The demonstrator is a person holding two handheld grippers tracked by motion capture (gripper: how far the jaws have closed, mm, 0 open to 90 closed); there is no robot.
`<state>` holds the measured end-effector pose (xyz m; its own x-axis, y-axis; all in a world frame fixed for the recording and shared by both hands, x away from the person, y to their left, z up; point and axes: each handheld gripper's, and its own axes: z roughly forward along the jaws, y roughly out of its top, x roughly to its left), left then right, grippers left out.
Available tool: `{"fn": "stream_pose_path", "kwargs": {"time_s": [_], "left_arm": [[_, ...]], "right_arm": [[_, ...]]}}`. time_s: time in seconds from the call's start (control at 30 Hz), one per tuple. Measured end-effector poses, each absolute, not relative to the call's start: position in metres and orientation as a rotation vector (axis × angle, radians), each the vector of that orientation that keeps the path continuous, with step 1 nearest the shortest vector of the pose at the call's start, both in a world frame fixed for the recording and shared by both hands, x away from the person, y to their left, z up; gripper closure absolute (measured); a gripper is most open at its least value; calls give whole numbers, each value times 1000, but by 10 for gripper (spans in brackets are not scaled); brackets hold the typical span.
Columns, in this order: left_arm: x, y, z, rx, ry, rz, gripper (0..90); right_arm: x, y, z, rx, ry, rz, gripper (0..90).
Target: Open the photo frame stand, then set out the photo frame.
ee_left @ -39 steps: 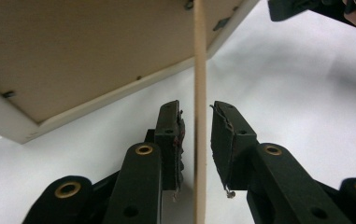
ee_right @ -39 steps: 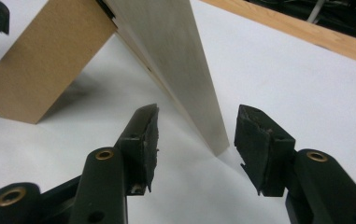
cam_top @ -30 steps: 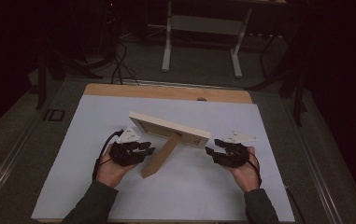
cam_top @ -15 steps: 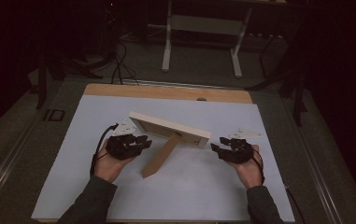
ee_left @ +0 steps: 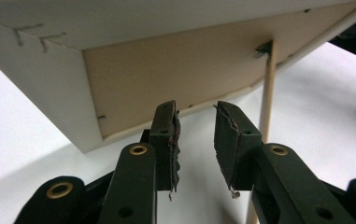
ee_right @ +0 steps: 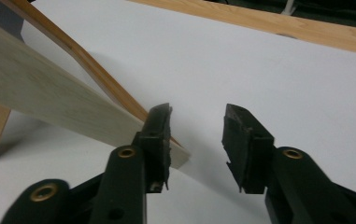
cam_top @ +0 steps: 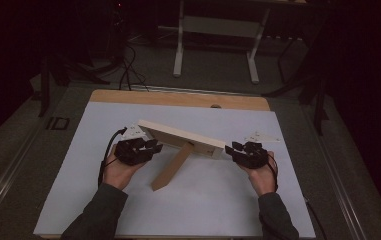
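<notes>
A wooden picture frame stands tilted on its prop leg at the middle of the white table, between the two hands. The left gripper, jaws apart and empty, sits just short of the frame's backing board. The right gripper, jaws just narrowed yet gripping nothing, flanks the frame's corner.

A dim lab: white-covered work table, trailing floor cables, bare metal stand behind.
</notes>
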<state>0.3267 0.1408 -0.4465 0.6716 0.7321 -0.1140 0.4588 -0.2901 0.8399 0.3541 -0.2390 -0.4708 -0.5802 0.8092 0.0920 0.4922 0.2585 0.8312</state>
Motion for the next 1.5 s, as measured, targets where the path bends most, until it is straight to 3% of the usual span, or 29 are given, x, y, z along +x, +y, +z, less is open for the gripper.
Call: {"fn": "stream_pose_path", "kwargs": {"time_s": [0.67,0.73,0.87,1.3,1.5], "left_arm": [[339,142,-446,1915,971,376,708],[341,142,-446,1911,975,373,710],[342,140,-447,1906,978,366,719],[346,137,-447,1905,979,347,800],[345,135,-446,1902,963,330,895]], "right_arm": [[363,-234,-471,1222,2157,1304,777],[364,-234,-471,1226,2147,1320,850],[365,-234,-470,1230,2141,1331,894],[367,-225,-470,1200,2175,1352,898],[366,-223,-469,1191,2177,1383,899]]}}
